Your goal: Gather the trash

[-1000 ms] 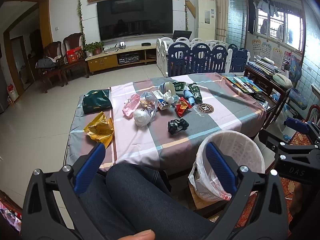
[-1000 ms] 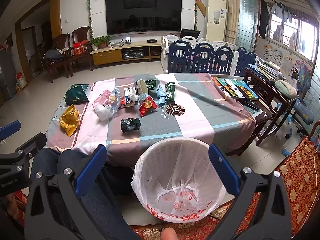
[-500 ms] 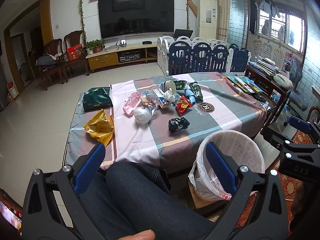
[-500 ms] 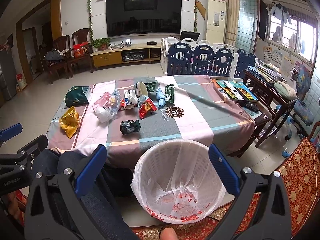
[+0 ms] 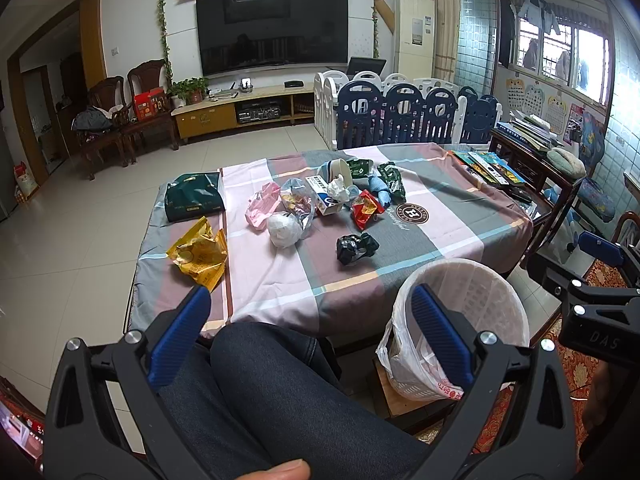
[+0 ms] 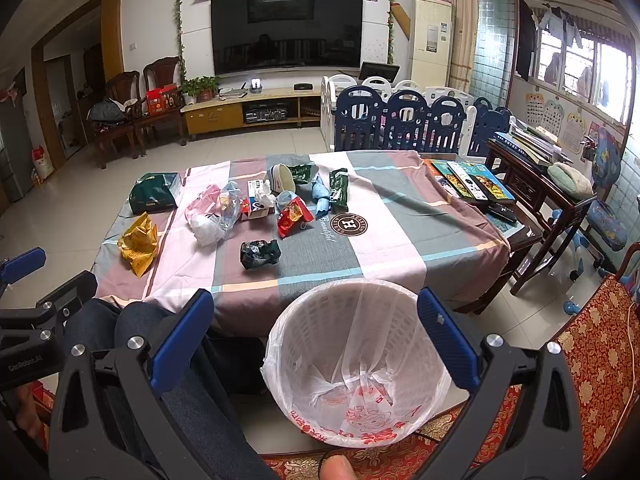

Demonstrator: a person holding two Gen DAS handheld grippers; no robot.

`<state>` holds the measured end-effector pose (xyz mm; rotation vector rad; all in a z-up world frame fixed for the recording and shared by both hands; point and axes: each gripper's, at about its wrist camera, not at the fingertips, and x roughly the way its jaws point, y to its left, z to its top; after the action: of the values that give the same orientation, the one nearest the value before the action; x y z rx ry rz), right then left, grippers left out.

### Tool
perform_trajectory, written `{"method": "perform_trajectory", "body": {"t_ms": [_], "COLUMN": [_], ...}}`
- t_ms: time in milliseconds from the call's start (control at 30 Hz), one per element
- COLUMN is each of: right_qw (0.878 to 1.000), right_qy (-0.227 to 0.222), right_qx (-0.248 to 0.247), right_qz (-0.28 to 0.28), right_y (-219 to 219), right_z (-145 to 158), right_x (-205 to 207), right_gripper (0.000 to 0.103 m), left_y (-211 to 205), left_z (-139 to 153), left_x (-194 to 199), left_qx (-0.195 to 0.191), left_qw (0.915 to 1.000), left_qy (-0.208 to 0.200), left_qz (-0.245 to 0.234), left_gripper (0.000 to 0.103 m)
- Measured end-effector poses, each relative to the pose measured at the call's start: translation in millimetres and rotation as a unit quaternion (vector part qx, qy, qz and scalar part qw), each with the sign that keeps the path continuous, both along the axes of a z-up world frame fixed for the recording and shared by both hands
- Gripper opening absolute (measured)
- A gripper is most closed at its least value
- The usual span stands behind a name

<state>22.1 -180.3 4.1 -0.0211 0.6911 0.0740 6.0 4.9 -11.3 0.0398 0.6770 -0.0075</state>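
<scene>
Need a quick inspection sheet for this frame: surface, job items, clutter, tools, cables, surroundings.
Surface: table under a plaid cloth, no bare top seen.
Job's things: wrappers strewn mid-table, dark crumpled wrapper nearest; yellow bag at the left edge; lined white bin on the floor, nothing in it but the liner.
Clutter: books at the table's right end.
Tools: left tool open, right tool open, both empty, short of the table.
Cables: thin cable on the red chair.
Surroundings: TV, playpen, chairs.

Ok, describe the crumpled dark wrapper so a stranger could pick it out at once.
Start at the table under its plaid cloth. The crumpled dark wrapper lies alone, nearest the edge by the white bin. Unlike the trash heaped behind it, it is a black-green shiny ball.
</scene>
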Motion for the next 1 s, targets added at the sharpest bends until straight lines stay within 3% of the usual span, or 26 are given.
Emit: {"method": "perform_trajectory", "body": {"t_ms": [1000], "right_qw": [1.000], "right_qy": [0.003], "right_qx": [-0.001], "right_qz": [0.000], "right_y": [0.6], "right_z": [-0.6], "right_x": [0.5], "right_gripper": [0.100], "left_y": [1.0], "left_z": [-4.7], "left_x": [-1.2], "left_qx": [0.000], "left_qw": [1.0000], "left_qy": [0.003], "left_qz": [-0.001], "left_gripper": [0.100]}}
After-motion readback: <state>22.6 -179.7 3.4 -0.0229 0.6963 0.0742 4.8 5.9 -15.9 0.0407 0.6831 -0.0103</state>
